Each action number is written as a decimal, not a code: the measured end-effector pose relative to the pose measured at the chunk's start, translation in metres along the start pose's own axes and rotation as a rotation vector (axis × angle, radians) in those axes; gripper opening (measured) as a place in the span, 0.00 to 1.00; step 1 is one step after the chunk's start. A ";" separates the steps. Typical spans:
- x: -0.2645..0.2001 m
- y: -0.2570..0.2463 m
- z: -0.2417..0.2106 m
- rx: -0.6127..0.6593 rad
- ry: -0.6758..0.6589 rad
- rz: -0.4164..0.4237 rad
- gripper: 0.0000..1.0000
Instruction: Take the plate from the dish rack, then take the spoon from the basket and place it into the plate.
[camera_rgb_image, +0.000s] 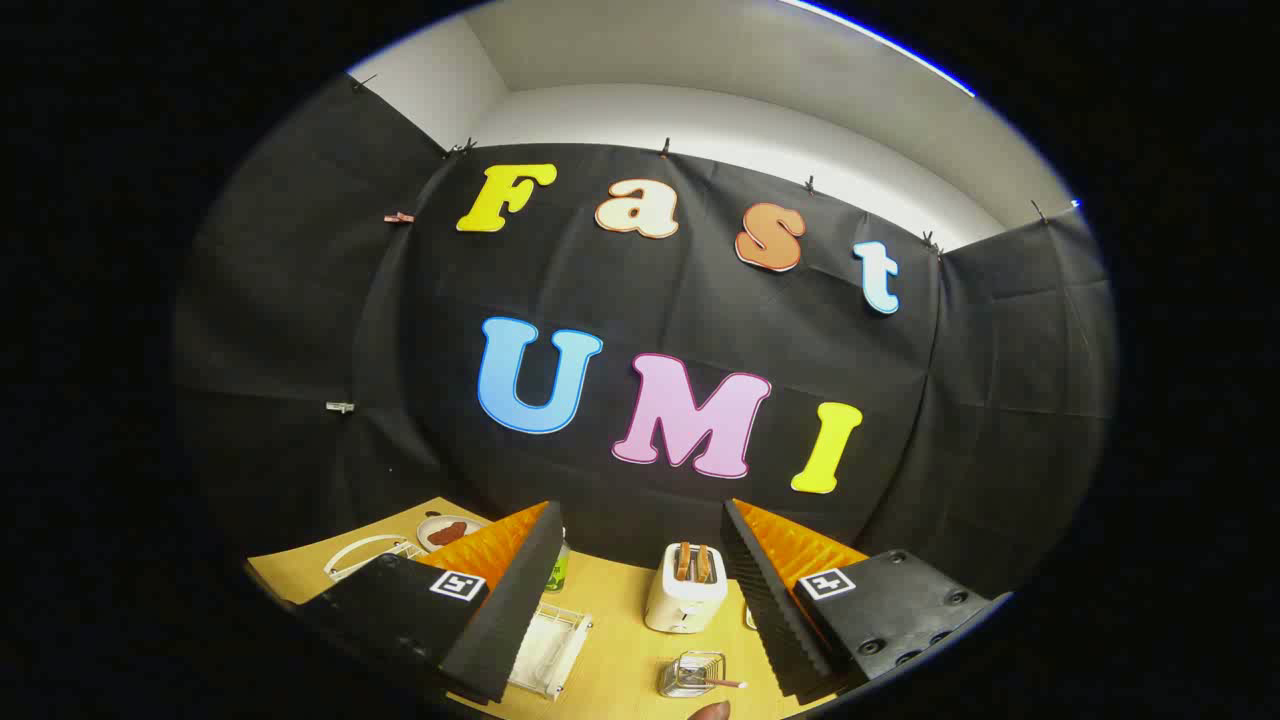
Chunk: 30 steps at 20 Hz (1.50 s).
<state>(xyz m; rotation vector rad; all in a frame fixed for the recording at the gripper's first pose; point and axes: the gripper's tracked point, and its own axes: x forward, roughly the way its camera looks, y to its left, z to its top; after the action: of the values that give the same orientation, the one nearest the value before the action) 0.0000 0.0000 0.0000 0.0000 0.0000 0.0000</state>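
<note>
**Desk:** What are the jaws doing right now?

**Me:** I've got the gripper (635, 600) up above the surface (615, 640), jaws spread wide apart and nothing between them. The fingers (505, 600) touch nothing; they hang clear over the wood. Orange backing on both, black ribbed pads facing each other.

**Desk:** And the things for the job?

**Me:** The dish rack (548, 650) is a white wire frame, sitting just beside the tip of the left finger and partly tucked under it. I can see something pale inside it, but I can't tell from here whether that's the plate. The basket (692, 673) is a small shiny wire one, near the bottom between the fingers, closer to the right one. The spoon (722, 683) pokes out of it with a thin handle lying to the right.

**Desk:** Anything else down there?

**Me:** A white toaster (686, 588) stands beyond the basket, between the fingers, with two slices of toast (693, 562) upright in its slots. Out past the left finger there's a small dish (447, 531) with something reddish-brown on it, and a white curved wire piece (365, 555) beside that. A green item (557, 572) peeks out behind the left finger.
</note>
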 end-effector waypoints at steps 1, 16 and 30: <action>0.000 0.001 0.000 -0.002 0.002 0.002 0.97; 0.021 0.016 -0.011 0.026 0.062 0.010 0.97; 0.079 0.128 -0.177 0.220 0.701 0.160 0.95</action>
<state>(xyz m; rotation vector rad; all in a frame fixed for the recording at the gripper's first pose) 0.0794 0.1284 -0.1766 0.2205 0.7006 0.1598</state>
